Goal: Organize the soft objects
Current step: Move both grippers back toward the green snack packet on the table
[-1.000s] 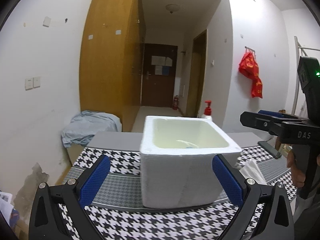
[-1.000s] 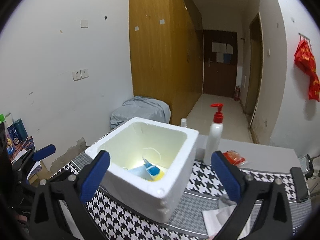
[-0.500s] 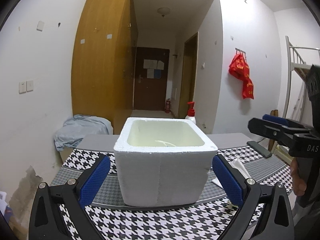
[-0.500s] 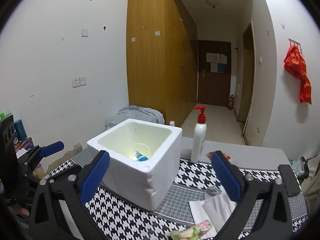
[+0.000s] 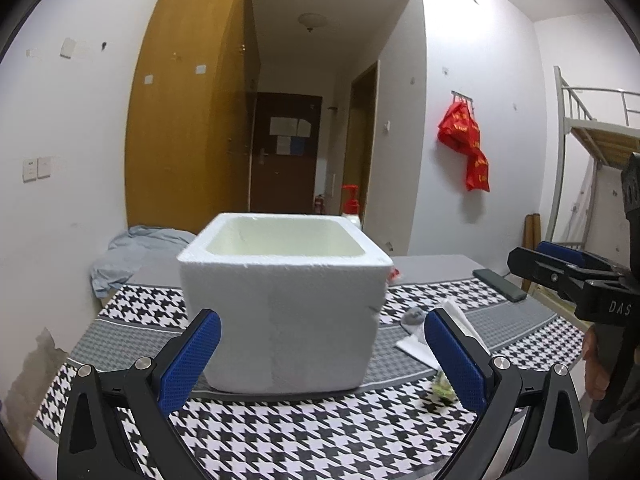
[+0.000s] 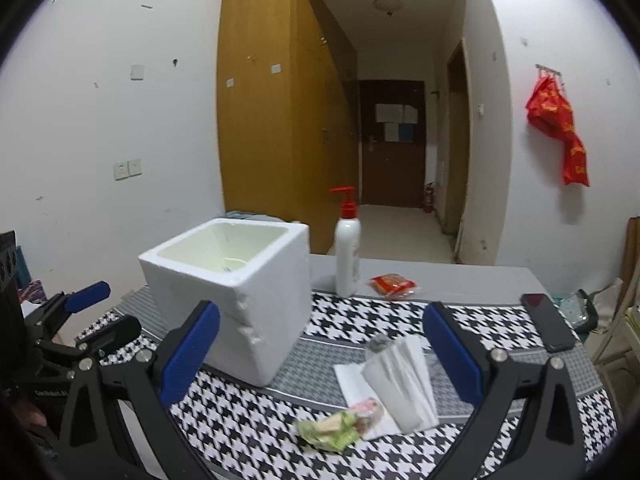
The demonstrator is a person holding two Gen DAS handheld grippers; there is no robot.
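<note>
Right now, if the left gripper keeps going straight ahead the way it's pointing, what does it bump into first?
Most likely the near wall of the white foam box. It sits dead ahead of the open left gripper, centred between its fingers, with only bare houndstooth cloth in between.

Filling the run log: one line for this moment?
left gripper: open, empty | right gripper: open, empty | foam box: upright | tissue pack: on tablecloth

Dorm Room with a Long Hallway

White scuffed walls [image 6: 100, 128] are enclosing the room. A tall wooden wardrobe [image 6: 276, 120] is flanking a hallway running to a dark door [image 6: 390, 148]. A ceiling lamp [image 5: 312, 22] is hanging overhead; a metal bunk bed [image 5: 592, 136] is standing at right.
</note>
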